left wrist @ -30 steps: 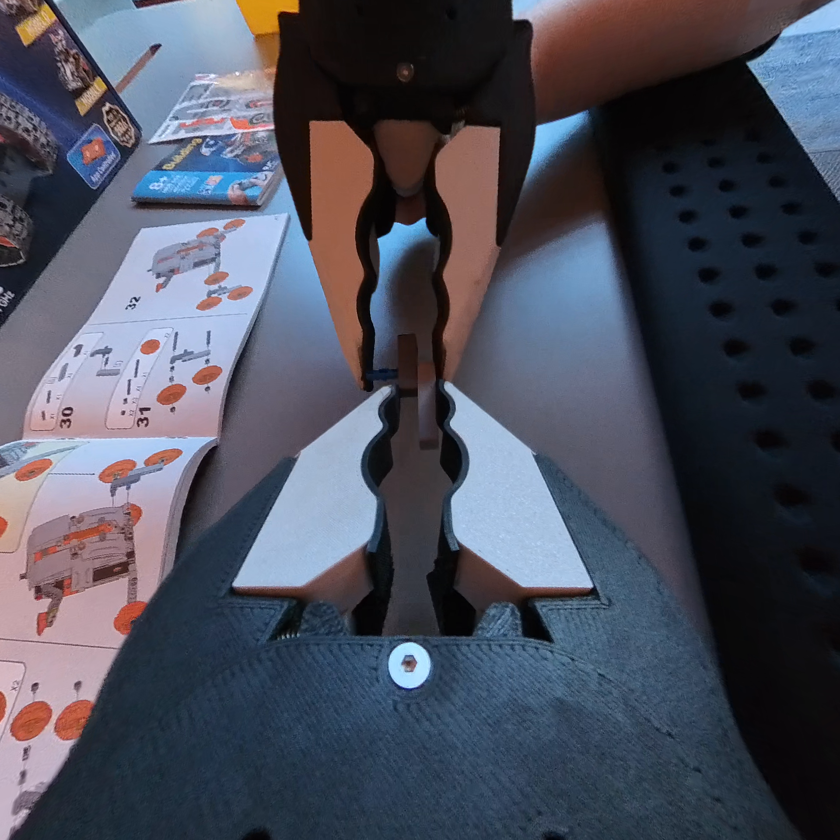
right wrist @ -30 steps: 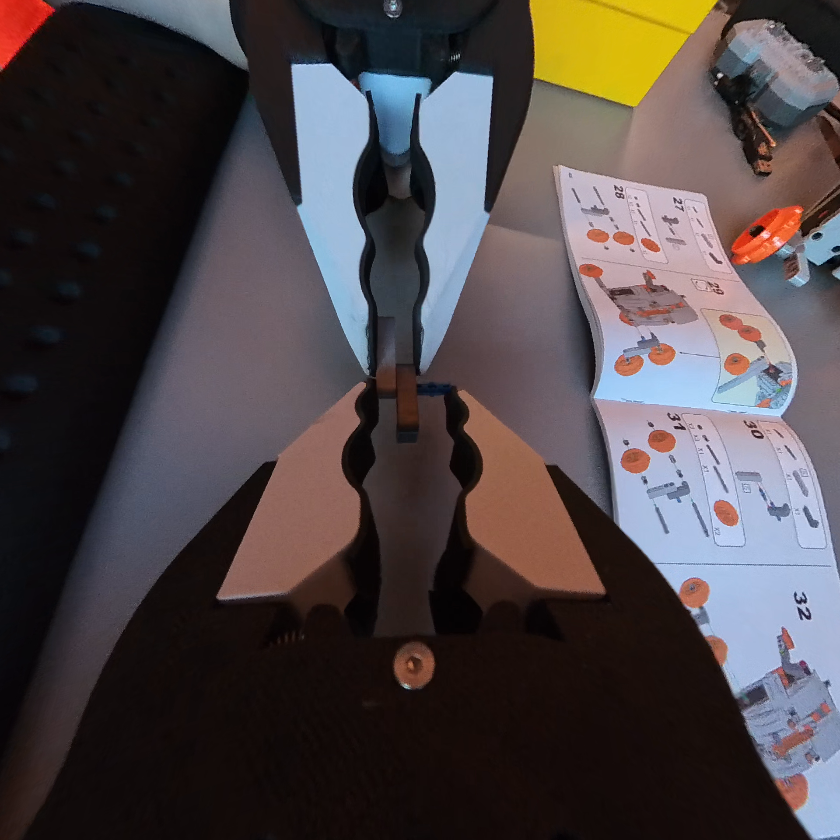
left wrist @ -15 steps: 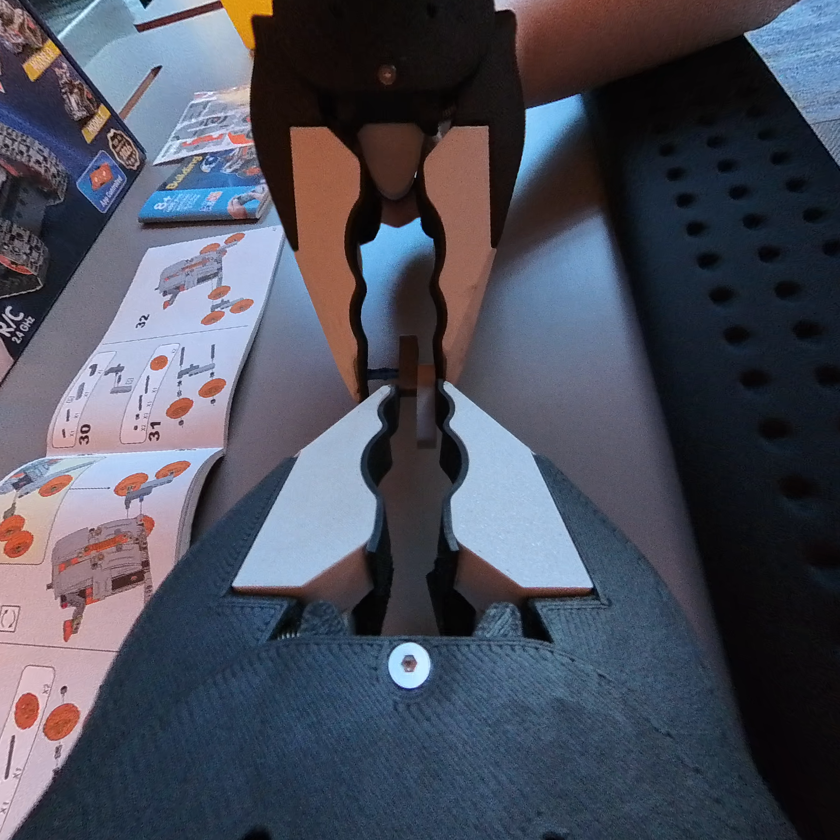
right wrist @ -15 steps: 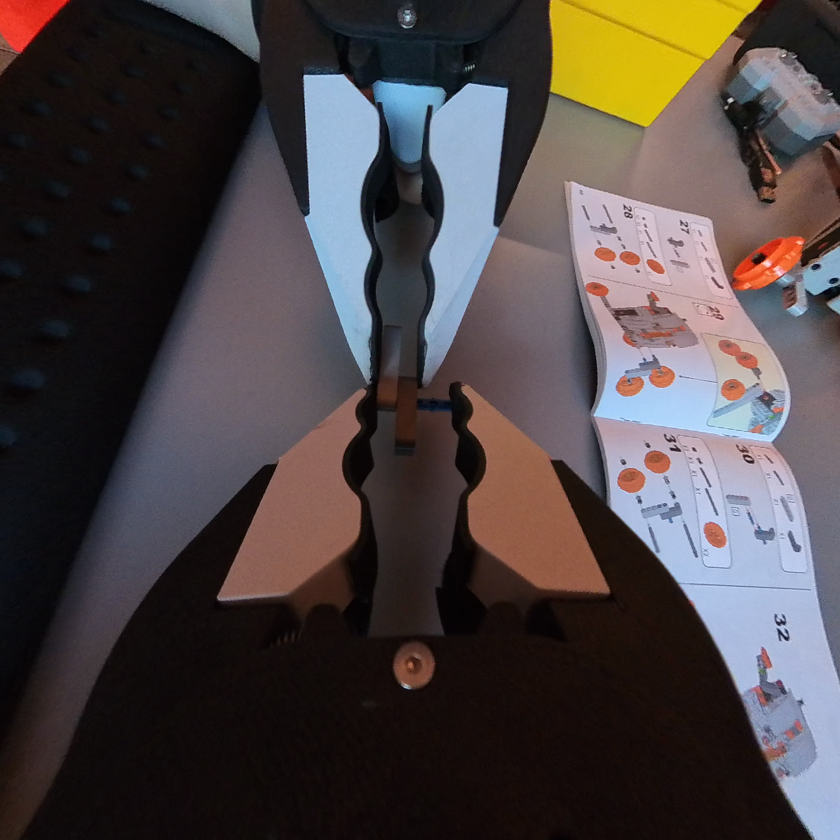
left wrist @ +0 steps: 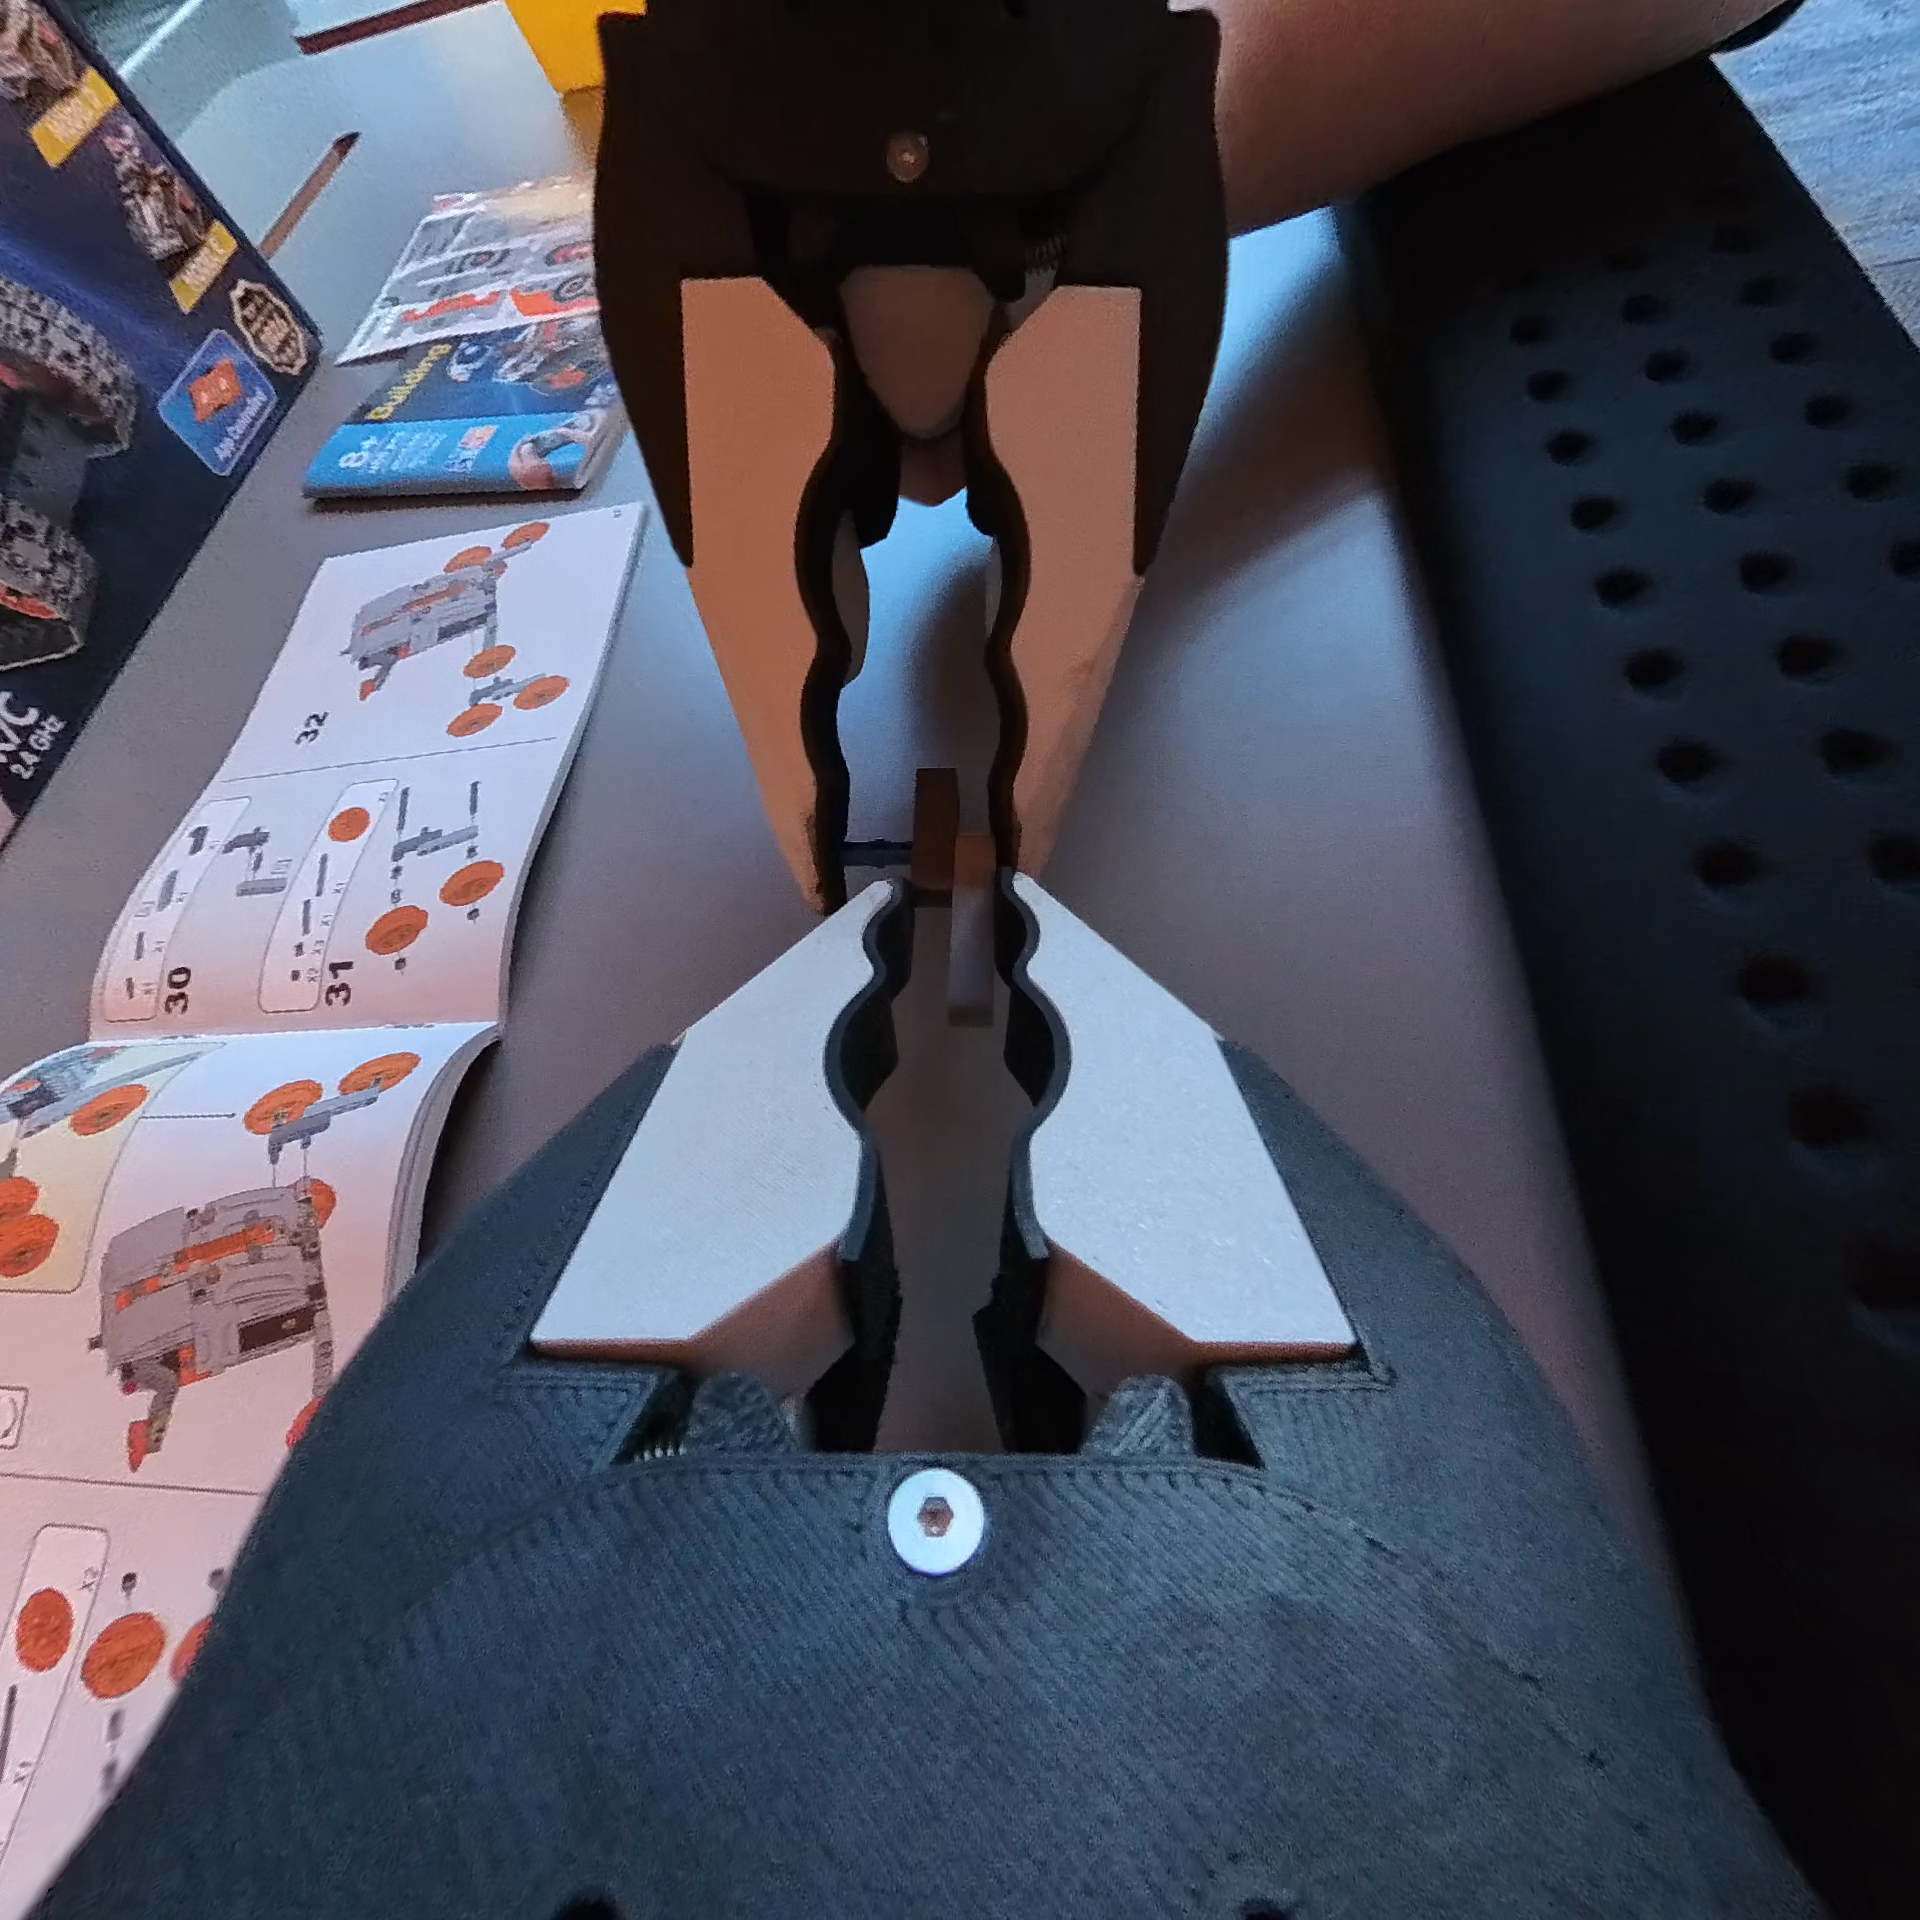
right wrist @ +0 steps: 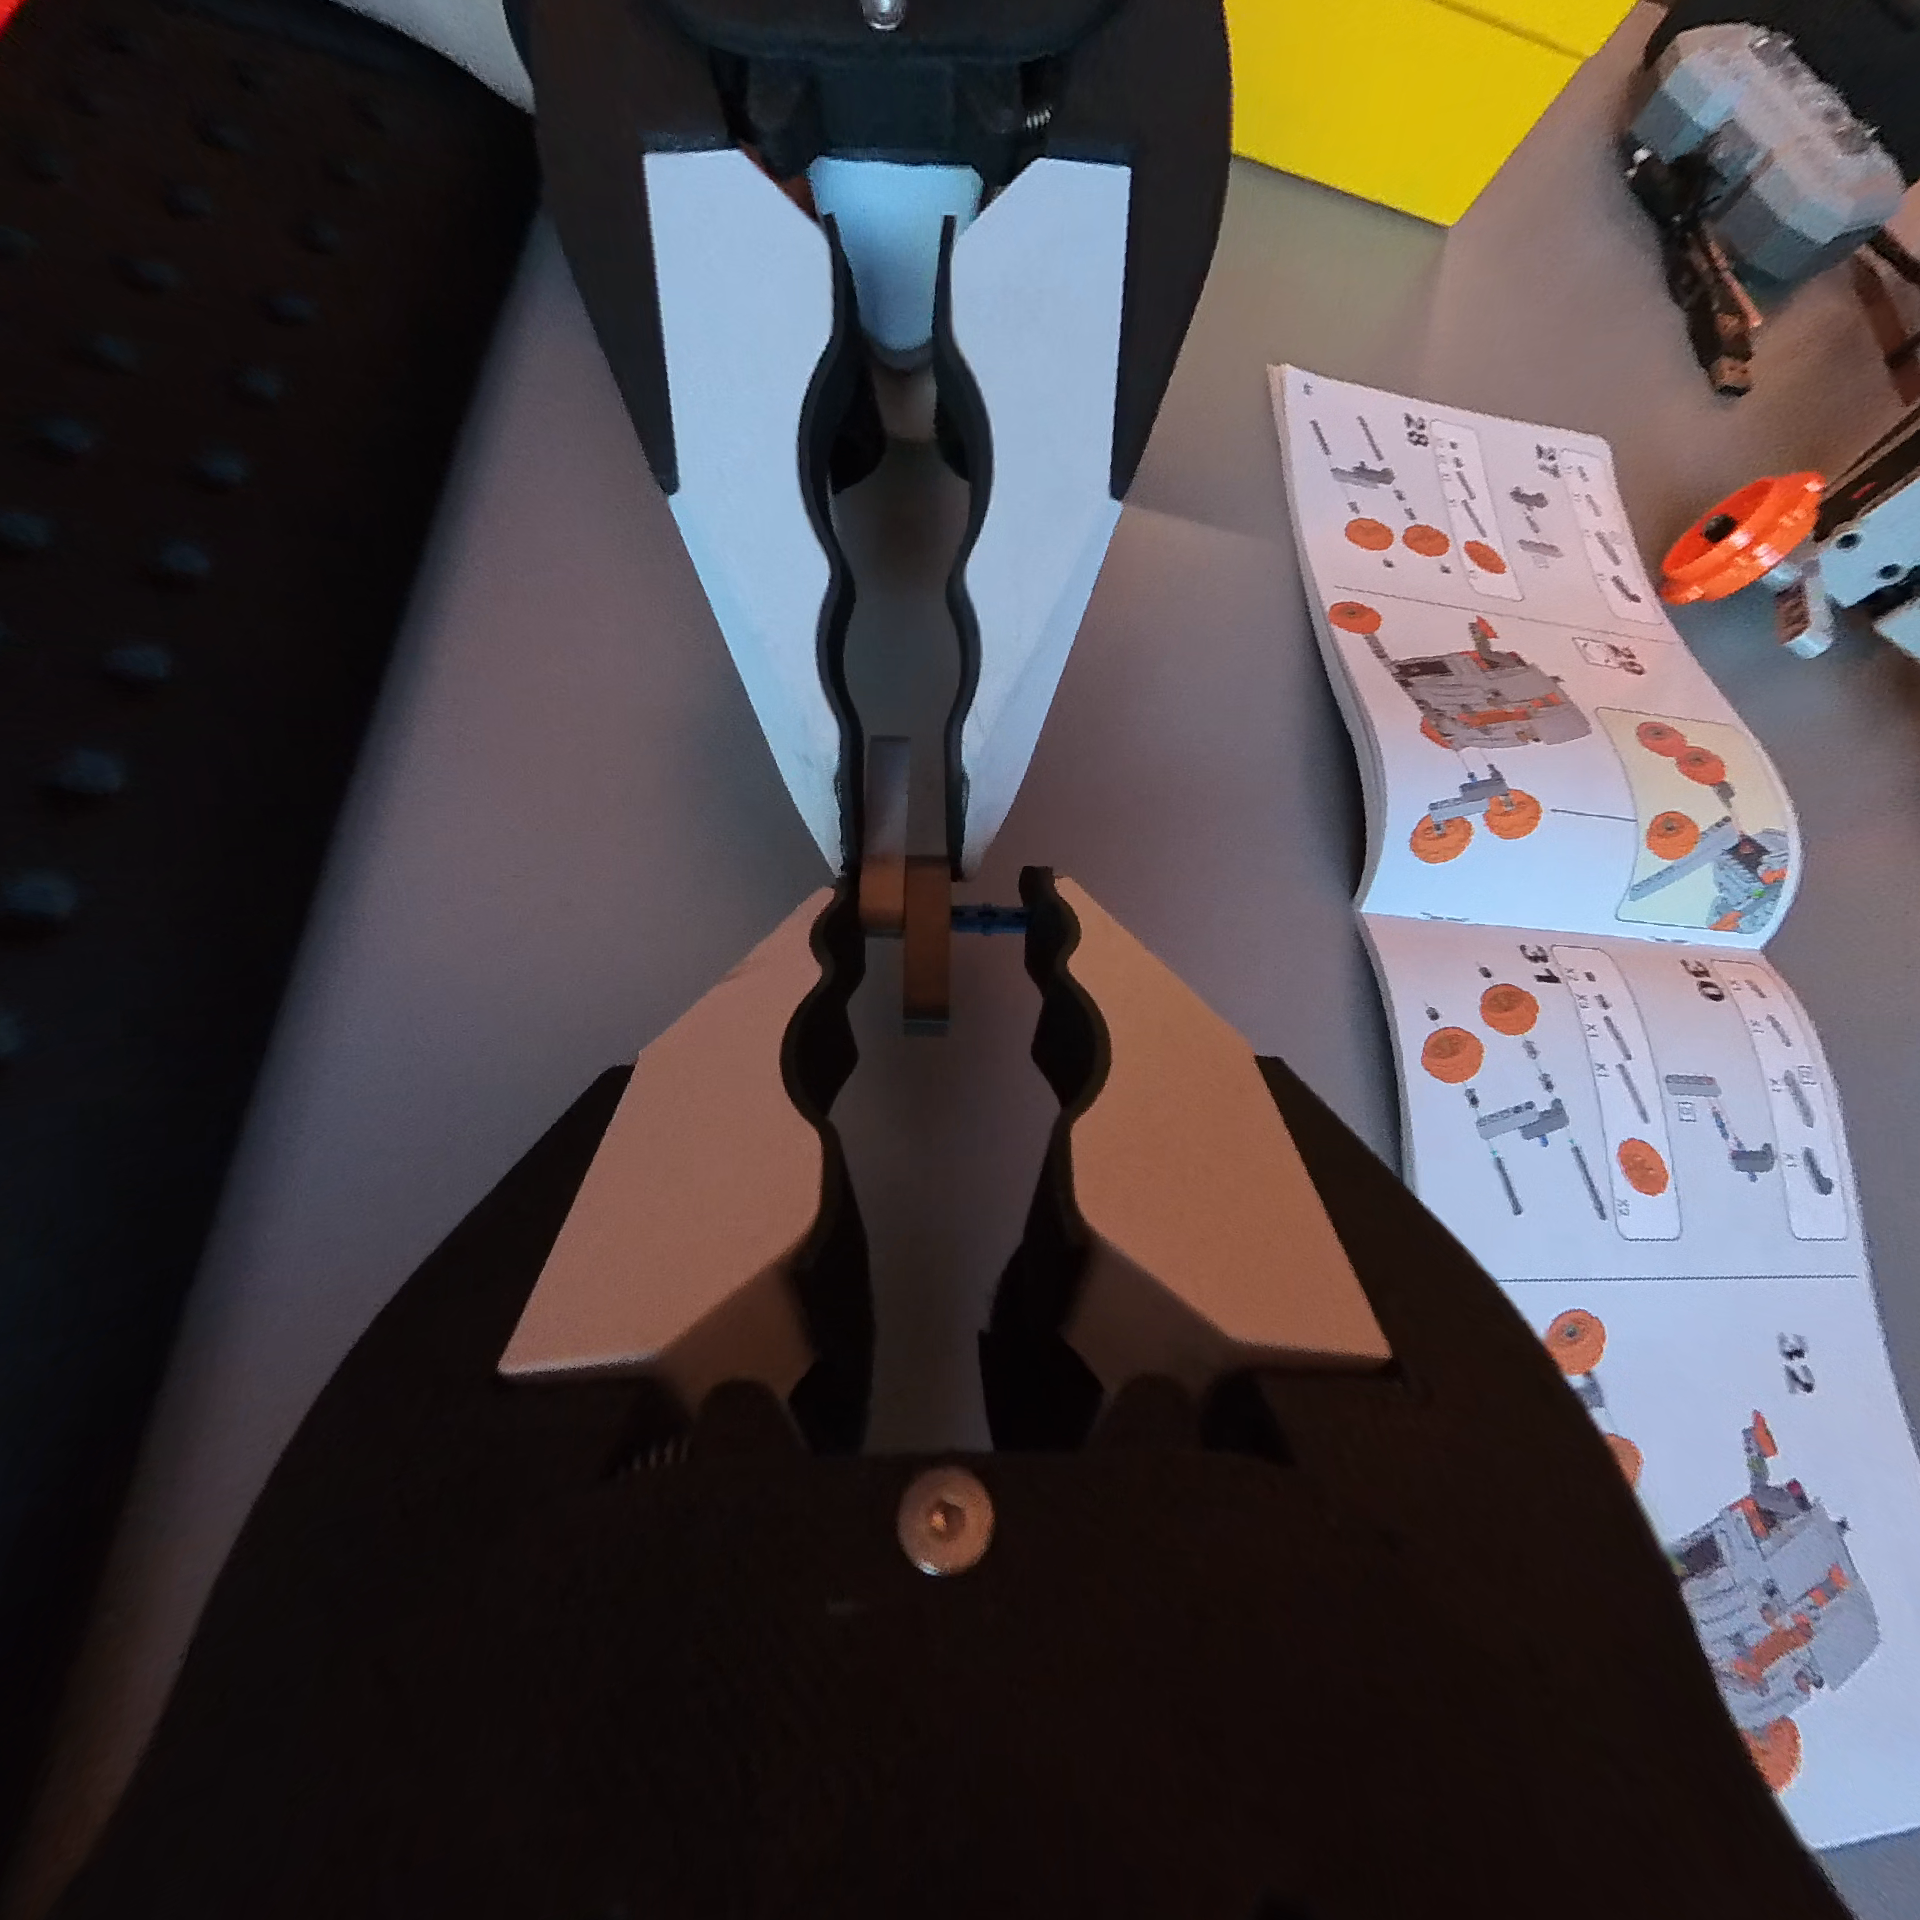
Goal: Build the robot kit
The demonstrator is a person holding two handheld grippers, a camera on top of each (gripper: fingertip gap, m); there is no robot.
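My two grippers meet tip to tip above the grey table [left wrist: 1247, 831]. Between the tips are two thin brick beams, side by side and joined by a blue pin [right wrist: 987, 909]. My left gripper [left wrist: 951, 904] is shut on the beams; the grey one [left wrist: 971, 956] runs back between its fingers. My right gripper [right wrist: 940, 904] is closed across the stack. Its left finger is against the beams, its right finger is against the pin's end, and the brown beam [right wrist: 925, 956] runs back into its jaws. The pin also shows in the left wrist view [left wrist: 873, 847].
An open instruction booklet [left wrist: 343, 831] [right wrist: 1507, 727] lies beside the grippers. A blue booklet [left wrist: 468, 436] and a dark box [left wrist: 125, 416] lie beyond. A black perforated surface [left wrist: 1714, 727] [right wrist: 156, 520] borders the table. Also visible are a yellow box [right wrist: 1403, 104], a grey brick model [right wrist: 1766, 177], an orange wheel [right wrist: 1735, 540] and a forearm [left wrist: 1403, 94]. My two grippers' fingertips are within a few centimetres of each other.
Both grippers stay tip to tip on the same pieces. The views shift only slightly. The right gripper's jaws look a touch wider.
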